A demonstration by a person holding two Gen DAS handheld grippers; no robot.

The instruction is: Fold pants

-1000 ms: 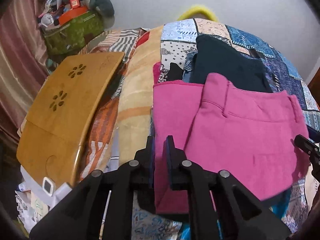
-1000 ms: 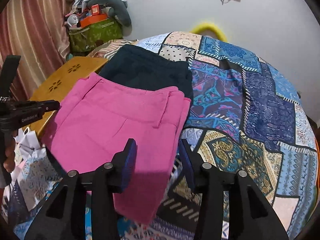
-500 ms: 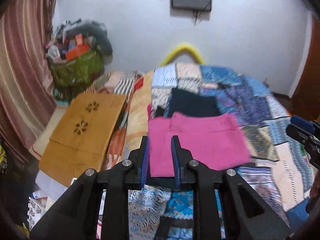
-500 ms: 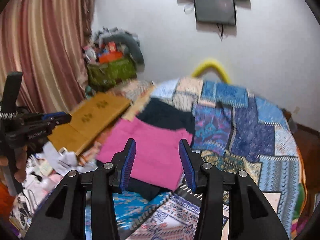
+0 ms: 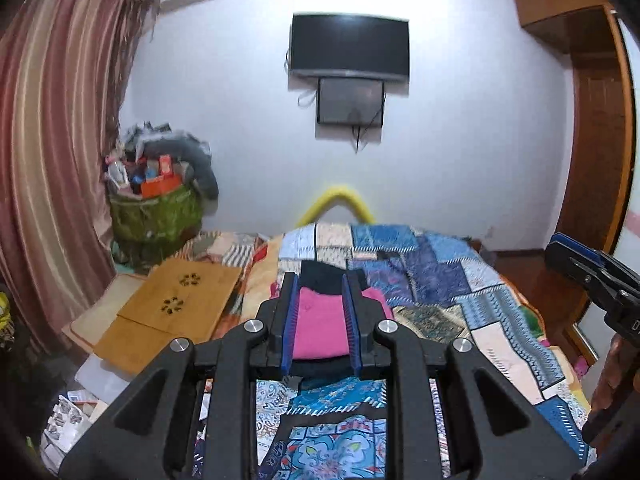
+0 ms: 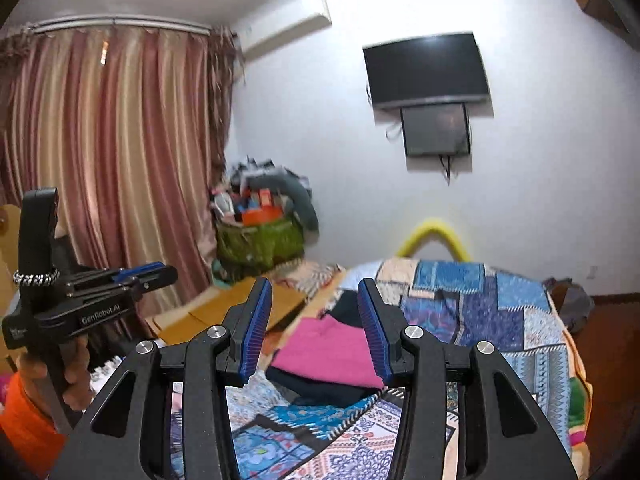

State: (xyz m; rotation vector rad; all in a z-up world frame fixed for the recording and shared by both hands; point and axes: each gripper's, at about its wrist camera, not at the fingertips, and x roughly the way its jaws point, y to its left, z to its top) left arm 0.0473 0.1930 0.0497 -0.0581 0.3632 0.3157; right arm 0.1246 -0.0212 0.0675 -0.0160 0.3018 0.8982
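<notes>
The folded pink pants (image 5: pixel 318 328) lie flat on the patchwork quilt (image 5: pixel 440 280), stacked on a dark folded garment (image 5: pixel 325 274) whose far end shows beyond them. In the right wrist view the pink pants (image 6: pixel 332 348) sit on the same dark garment (image 6: pixel 320 388). My left gripper (image 5: pixel 318 284) hovers well back from the stack and above it, jaws a little apart with nothing between them. My right gripper (image 6: pixel 314 284) is open wider, also empty and clear of the cloth. Each gripper shows at the edge of the other's view: left gripper (image 6: pixel 160 274), right gripper (image 5: pixel 568 248).
A wooden lap table (image 5: pixel 176 304) lies left of the bed, beside a full green bag (image 5: pixel 156 212) and a striped curtain (image 5: pixel 48 160). A TV (image 5: pixel 350 48) hangs on the far wall. A wooden wardrobe (image 5: pixel 596 120) stands at the right. Papers litter the floor at the lower left.
Both grippers have drawn back and risen away from the pink pants, which now look small and far. The left jaws have parted slightly. The pants stay folded on the bed.
</notes>
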